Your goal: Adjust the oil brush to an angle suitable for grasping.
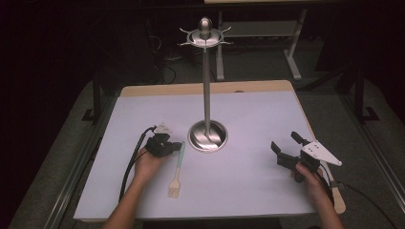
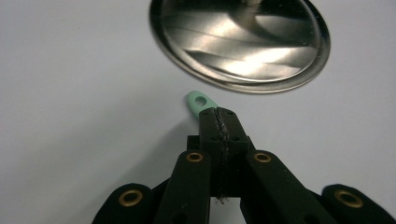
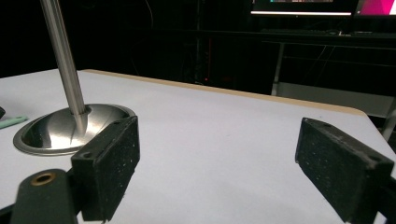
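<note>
- The left tongs [image 1: 177, 145] are closed on the green handle of a brush [image 1: 177, 168], near its hanging-hole end; the left gripper view shows the holed tip [image 2: 200, 101] poking out just past the pressed-together pads.
- The brush lies flat on the white bench [image 1: 248, 114], its long axis running from the tongs back toward the person, bristles [image 1: 173, 191] at the near end.
- The stand's round steel base [image 1: 207, 136] sits just beside the gripped tip, to its right; the hooks [image 1: 205, 37] sit high above on the pole.
- The right tongs [image 1: 285, 145] hover wide open and empty, well apart from the brush, so the left hand is plainly nearer.
- Hanging it likely means lifting the holed end up to a hook.
</note>
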The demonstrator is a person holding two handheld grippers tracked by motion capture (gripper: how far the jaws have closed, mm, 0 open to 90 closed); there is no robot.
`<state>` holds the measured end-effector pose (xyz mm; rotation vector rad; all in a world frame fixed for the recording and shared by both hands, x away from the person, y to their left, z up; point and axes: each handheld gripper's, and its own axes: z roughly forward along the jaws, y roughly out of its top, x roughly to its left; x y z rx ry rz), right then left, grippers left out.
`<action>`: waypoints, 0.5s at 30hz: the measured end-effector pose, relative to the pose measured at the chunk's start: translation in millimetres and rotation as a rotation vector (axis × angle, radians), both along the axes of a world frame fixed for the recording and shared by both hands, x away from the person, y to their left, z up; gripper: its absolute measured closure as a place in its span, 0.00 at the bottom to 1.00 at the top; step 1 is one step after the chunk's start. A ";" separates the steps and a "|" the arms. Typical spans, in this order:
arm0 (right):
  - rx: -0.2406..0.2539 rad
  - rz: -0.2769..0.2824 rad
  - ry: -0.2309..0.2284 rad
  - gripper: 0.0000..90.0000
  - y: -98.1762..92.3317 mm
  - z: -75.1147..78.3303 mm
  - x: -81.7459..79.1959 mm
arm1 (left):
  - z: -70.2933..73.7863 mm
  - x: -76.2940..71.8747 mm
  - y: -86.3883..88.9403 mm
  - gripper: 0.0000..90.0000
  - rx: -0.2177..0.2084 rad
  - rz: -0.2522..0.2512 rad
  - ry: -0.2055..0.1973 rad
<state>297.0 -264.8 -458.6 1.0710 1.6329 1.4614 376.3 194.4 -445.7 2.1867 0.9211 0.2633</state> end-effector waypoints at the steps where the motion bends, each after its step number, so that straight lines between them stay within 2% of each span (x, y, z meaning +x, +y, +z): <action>1: 0.001 -0.001 0.000 0.15 -0.1 -0.1 0.0 | 0.9 0.2 -1.3 1.00 0.012 -0.013 -0.008; 3: 0.003 -0.001 -0.001 0.15 -0.3 -0.1 -0.1 | 0.4 -1.1 -5.0 1.00 0.001 -0.016 0.003; 4: 0.001 -0.001 -0.003 0.15 -0.3 -0.1 -0.1 | 0.8 -1.0 -5.8 1.00 0.009 -0.022 -0.006; 5: 0.001 -0.001 -0.003 0.15 -0.2 -0.1 -0.1 | 0.7 -1.7 -7.1 1.00 -0.004 -0.023 0.007; 8: 0.001 0.001 0.000 0.15 -0.1 -0.1 0.1 | 0.6 -1.9 -8.6 1.00 0.005 -0.032 -0.003; 11: 0.001 -0.001 -0.001 0.15 -0.1 0.0 0.0 | 0.3 -2.0 -7.8 1.00 0.005 -0.030 0.006; 15: 0.001 -0.001 -0.003 0.15 -0.1 -0.1 -0.1 | 10.0 -6.6 -5.0 1.00 -0.012 -0.022 0.010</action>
